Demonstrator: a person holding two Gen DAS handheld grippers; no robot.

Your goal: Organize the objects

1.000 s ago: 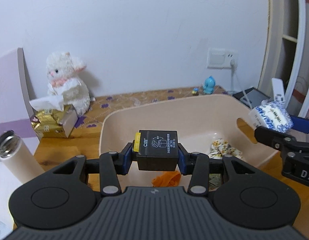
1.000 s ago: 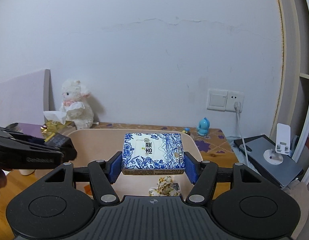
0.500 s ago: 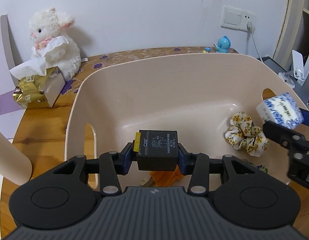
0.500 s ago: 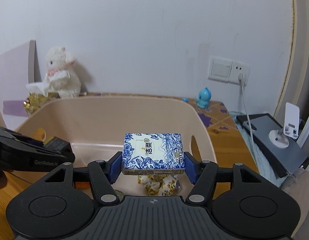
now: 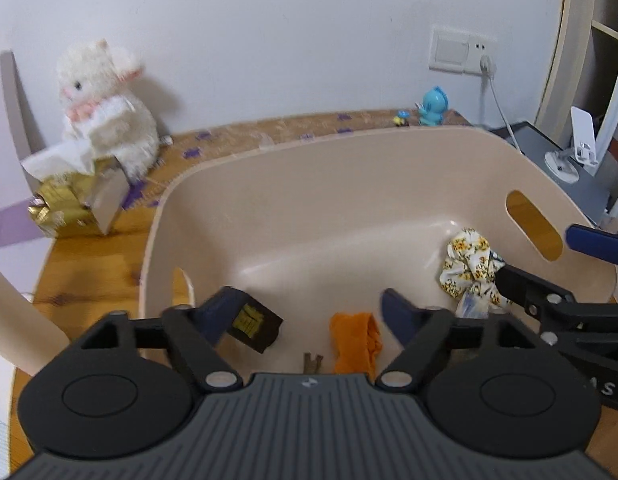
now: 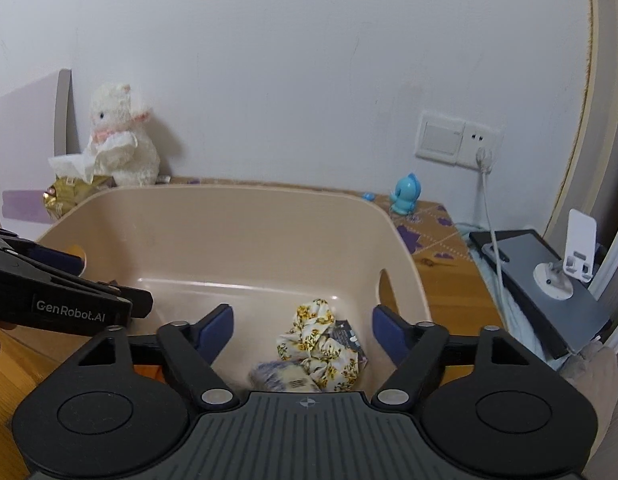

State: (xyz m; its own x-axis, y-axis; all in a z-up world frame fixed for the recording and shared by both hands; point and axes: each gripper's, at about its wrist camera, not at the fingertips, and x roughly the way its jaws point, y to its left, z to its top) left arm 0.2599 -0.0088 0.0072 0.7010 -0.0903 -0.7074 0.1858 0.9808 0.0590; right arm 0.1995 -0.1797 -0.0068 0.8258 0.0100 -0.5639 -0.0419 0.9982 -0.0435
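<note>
A beige plastic basket (image 5: 349,152) (image 6: 237,216) stands on the wooden table. My left gripper (image 5: 309,312) is open above its near left part. A small black box (image 5: 255,326) with a yellow label tilts just off the left finger, loose and blurred. My right gripper (image 6: 303,324) is open over the basket's right side. Below it a blue-and-white tissue pack (image 6: 285,378) lies blurred beside a floral scrunchie (image 6: 321,344) (image 5: 471,268). An orange cloth (image 5: 355,342) and a small brown clip (image 5: 312,362) lie on the basket floor.
A white plush toy (image 5: 105,108) and a gold tissue box (image 5: 75,200) sit behind the basket on the left. A blue figurine (image 5: 431,106) stands by the wall. A cream bottle (image 5: 13,320) is at the left edge; a phone stand (image 6: 565,268) on a grey device is on the right.
Both grippers have opened. The black box has left the left gripper and tips downward; the tissue pack has dropped from the right gripper into the basket beside the scrunchie.
</note>
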